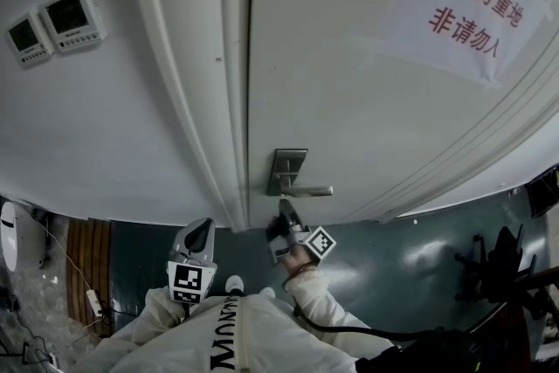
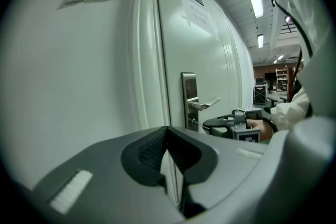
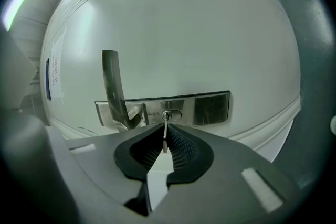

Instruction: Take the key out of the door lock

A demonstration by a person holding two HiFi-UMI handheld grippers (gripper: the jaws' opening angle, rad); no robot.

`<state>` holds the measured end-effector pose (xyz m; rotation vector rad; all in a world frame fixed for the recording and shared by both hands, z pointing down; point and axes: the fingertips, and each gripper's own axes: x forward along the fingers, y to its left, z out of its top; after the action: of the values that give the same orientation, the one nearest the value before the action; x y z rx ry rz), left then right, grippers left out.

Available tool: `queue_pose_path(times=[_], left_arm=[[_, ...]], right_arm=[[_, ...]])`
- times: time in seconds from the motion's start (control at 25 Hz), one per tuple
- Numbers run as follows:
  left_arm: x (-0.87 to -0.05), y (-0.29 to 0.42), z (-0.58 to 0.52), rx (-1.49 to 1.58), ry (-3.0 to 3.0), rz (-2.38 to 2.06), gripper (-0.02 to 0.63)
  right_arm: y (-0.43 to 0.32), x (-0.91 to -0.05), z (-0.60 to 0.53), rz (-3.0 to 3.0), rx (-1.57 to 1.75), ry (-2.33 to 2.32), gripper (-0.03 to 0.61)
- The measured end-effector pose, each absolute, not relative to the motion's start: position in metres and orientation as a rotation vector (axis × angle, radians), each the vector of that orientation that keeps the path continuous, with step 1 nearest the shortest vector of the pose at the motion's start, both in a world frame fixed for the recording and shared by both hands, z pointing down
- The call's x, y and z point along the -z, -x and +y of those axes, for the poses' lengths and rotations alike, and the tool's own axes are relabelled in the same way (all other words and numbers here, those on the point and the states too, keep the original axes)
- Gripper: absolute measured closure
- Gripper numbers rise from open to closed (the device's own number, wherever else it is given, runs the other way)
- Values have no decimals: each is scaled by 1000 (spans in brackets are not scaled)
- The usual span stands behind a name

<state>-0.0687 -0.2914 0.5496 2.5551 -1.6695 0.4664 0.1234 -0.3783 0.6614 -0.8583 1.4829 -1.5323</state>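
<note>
The dark ridged fingers (image 3: 181,147) of the right gripper (image 3: 166,138) are pressed together on a small thin silver metal key (image 3: 166,131). The key is in the keyhole (image 3: 171,115) of a long shiny steel lock plate (image 3: 210,107) on the big white door (image 3: 184,34), and it pokes out toward the gripper. A silver metal lever handle (image 3: 111,81) sits on the same plate, just beside the keyhole. The left gripper (image 2: 168,145) hangs farther left, near the white door frame (image 2: 148,60), well apart from the lock plate. Its fingers (image 2: 149,152) are closed with nothing between them. A white paper sign (image 1: 463,4) with red print is stuck high on the door.
</note>
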Motion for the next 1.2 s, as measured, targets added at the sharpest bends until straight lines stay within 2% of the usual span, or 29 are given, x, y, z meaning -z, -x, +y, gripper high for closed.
queue_pose_path(times=[0.44, 0.92, 1.2], left_arm=[[-551, 53, -285, -465, -2588, -1625, 614], [-552, 41, -288, -446, -2615, -1586, 614], [-552, 34, -291, -439, -2625, -1567, 614]], right_arm=[[-122, -646, -359, 1655, 1486, 920, 555], [-128, -611, -327, 2084, 1254, 1154, 555], [-137, -574, -308, 2411, 869, 1464, 555]])
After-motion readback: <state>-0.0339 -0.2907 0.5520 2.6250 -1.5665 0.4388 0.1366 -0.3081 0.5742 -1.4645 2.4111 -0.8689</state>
